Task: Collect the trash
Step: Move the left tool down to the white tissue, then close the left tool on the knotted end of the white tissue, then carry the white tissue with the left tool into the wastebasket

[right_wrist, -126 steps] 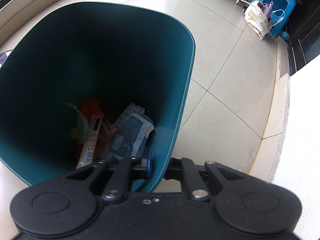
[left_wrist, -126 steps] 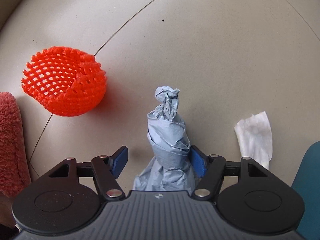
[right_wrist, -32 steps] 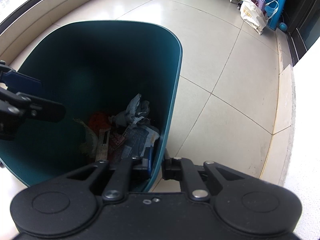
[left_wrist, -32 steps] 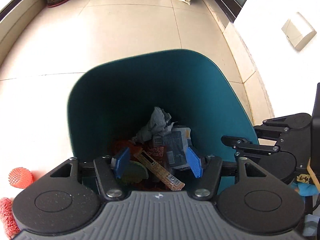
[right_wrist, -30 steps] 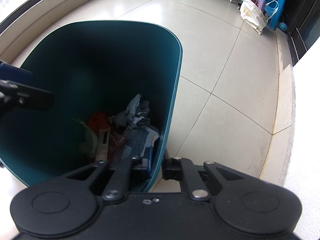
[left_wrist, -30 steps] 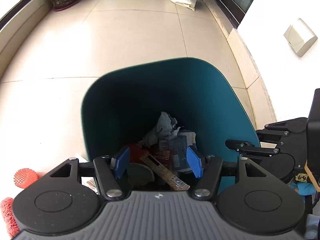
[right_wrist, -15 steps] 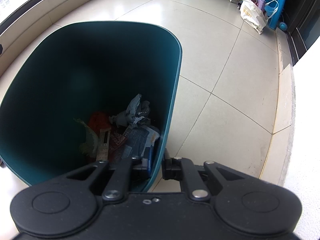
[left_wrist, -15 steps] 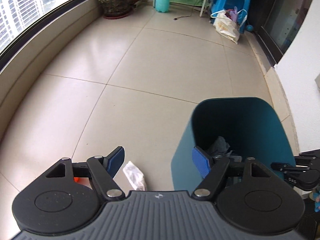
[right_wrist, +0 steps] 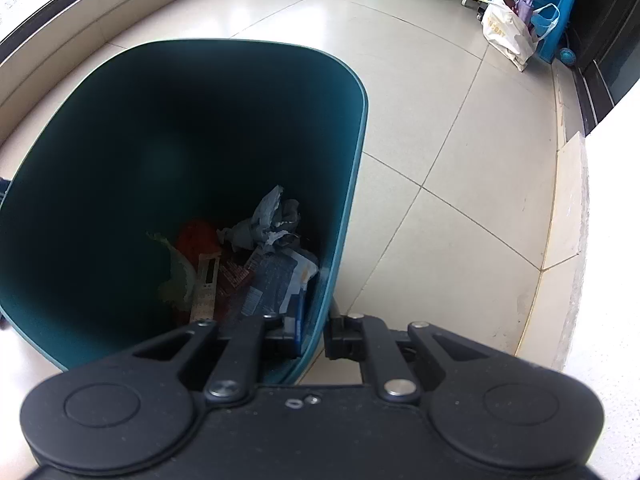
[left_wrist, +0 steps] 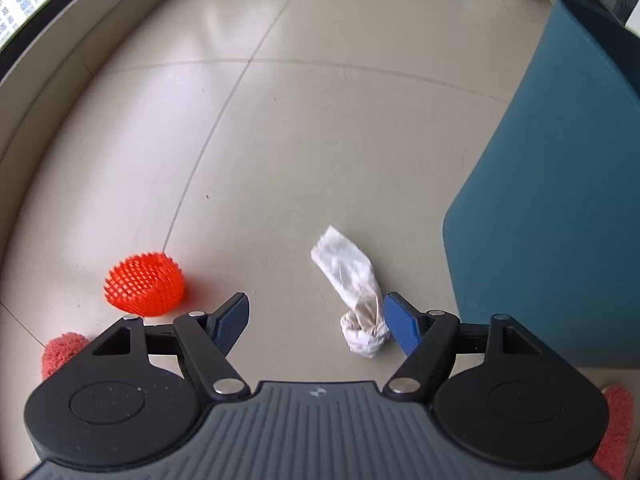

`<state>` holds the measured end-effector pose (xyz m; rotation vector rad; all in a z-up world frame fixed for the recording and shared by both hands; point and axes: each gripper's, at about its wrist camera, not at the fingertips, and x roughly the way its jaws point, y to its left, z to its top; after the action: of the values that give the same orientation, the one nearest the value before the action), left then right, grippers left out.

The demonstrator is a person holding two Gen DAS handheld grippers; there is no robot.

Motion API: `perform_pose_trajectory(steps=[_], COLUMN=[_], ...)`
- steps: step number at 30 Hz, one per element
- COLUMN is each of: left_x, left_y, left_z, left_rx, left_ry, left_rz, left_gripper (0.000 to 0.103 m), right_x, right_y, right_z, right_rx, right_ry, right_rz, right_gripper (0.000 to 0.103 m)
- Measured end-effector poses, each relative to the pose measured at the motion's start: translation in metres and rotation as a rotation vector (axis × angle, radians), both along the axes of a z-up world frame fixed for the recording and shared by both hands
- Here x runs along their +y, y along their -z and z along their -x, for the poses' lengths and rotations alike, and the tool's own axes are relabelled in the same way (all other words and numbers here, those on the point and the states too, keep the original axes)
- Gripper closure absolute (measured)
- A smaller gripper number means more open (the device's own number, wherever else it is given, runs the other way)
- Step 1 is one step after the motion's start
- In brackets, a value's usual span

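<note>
White tissue wad (left_wrist: pixel 354 288) | on floor | beside right pad, wide-set jaws

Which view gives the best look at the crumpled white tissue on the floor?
The left wrist view. The white tissue lies in full sight on the tiles, just ahead of the open left gripper and beside the teal bin. The right wrist view shows none of it, only the bin's inside with the right gripper clamped on its rim.
</note>
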<state>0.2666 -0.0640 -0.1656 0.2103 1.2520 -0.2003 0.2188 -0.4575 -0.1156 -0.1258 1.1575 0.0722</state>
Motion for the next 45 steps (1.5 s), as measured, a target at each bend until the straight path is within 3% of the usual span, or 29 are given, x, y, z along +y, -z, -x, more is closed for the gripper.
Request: perform_pose_trajectory(steps=[3, 7, 14, 22, 25, 27, 30, 38, 45], left_x=[-0.002, -0.013, -0.027, -0.015, -0.014, -0.012, -0.009, 0.000, 0.009], left_y=[0.035, 0.065, 0.099, 0.131, 0.135, 0.137, 0.136, 0.118, 0.074], left_z=[0.008, 0.014, 0.007, -0.015, -0.017, -0.016, -0.013, -0.010, -0.005], left_rx=[0.062, 0.085, 0.112, 0.163, 0.173, 0.183, 0.181, 0.163, 0.136], left_ry=[0.011, 0.042, 0.061, -0.017, -0.029, -0.036, -0.055, -0.087, -0.097], left_rz=[0.007, 0.024, 0.050, 0.086, 0.086, 0.082, 0.078, 0.009, -0.016], left_gripper=[0.029, 0.029, 0.029, 0.029, 0.031, 0.049, 0.061, 0.068, 0.068], right_x=[0.004, 0.008, 0.015, 0.019, 0.022, 0.022, 0.022, 0.021, 0.020], right_y=[0.001, 0.001, 0.003, 0.007, 0.009, 0.009, 0.009, 0.005, 0.004], right_z=[0.000, 0.000, -0.002, -0.004, -0.006, -0.006, -0.005, -0.002, 0.002], right_rx=[0.004, 0.010, 0.016, 0.032, 0.037, 0.038, 0.037, 0.015, 0.004], right_ry=[-0.006, -0.012, -0.024, -0.038, -0.038, -0.035, -0.033, -0.024, -0.016], right_rz=[0.013, 0.031, 0.057, 0.078, 0.088, 0.090, 0.093, 0.092, 0.083], right_gripper=[0.094, 0.094, 0.093, 0.093, 0.093, 0.093, 0.093, 0.094, 0.094])
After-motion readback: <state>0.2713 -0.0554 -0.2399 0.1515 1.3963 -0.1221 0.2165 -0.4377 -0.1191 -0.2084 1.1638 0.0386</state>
